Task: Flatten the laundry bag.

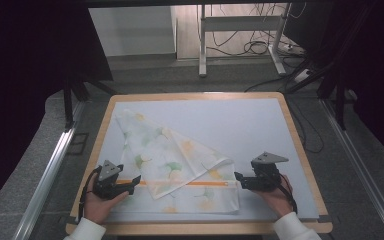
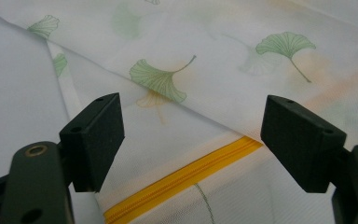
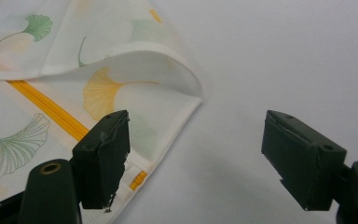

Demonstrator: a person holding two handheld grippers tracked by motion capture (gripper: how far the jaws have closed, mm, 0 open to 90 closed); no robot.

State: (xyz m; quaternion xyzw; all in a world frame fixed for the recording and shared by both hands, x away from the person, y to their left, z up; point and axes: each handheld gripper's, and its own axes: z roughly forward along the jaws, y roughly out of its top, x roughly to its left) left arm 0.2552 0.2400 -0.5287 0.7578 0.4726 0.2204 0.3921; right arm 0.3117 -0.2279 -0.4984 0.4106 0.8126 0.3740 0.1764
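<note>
A white cloth cover (image 1: 170, 160) printed with green and orange ginkgo leaves lies on the table, one part folded over diagonally. A yellow zipper (image 1: 180, 183) runs along its near side. My left gripper (image 1: 136, 181) rests at the zipper's left end, jaws open, with the cloth (image 2: 168, 88) and zipper (image 2: 186, 175) beneath the gap. My right gripper (image 1: 238, 178) sits at the cover's right edge, also open. Its left pad (image 3: 105, 154) hovers over the corner of the cloth (image 3: 116, 88) near the zipper (image 3: 46, 109) end; its right pad is over bare mat.
The table (image 1: 280, 130) has a pale mat and a wooden rim. Dark curtains hang at both sides. A metal frame leg and cables (image 1: 250, 47) stand on the floor beyond the far edge.
</note>
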